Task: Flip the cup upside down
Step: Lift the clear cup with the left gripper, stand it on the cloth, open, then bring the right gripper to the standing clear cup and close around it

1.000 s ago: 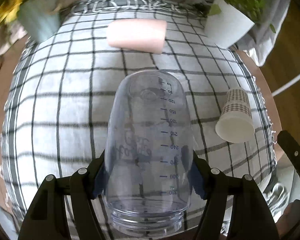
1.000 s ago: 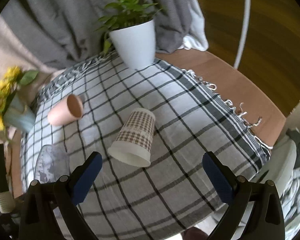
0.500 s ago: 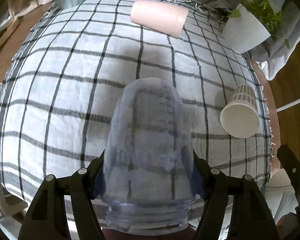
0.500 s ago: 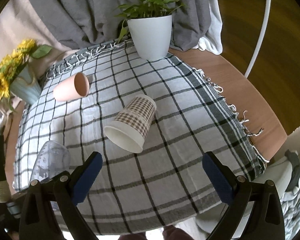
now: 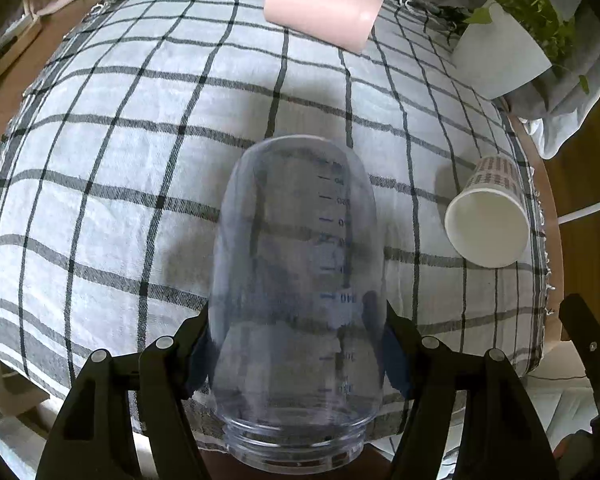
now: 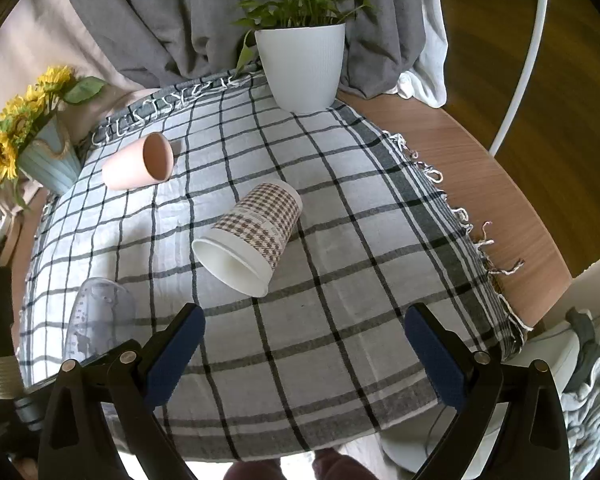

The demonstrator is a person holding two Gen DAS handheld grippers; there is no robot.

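With my left gripper (image 5: 298, 344) clamped on the clear measuring cup (image 5: 298, 280), held base-forward above the checked cloth (image 5: 120, 160), I should lower it rim-first, squarely, before releasing, while my right gripper (image 6: 304, 352) hangs wide and empty

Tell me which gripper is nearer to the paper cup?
Right. The open right gripper faces the paper cup just ahead; the left gripper, holding the clear cup, is off to its side.
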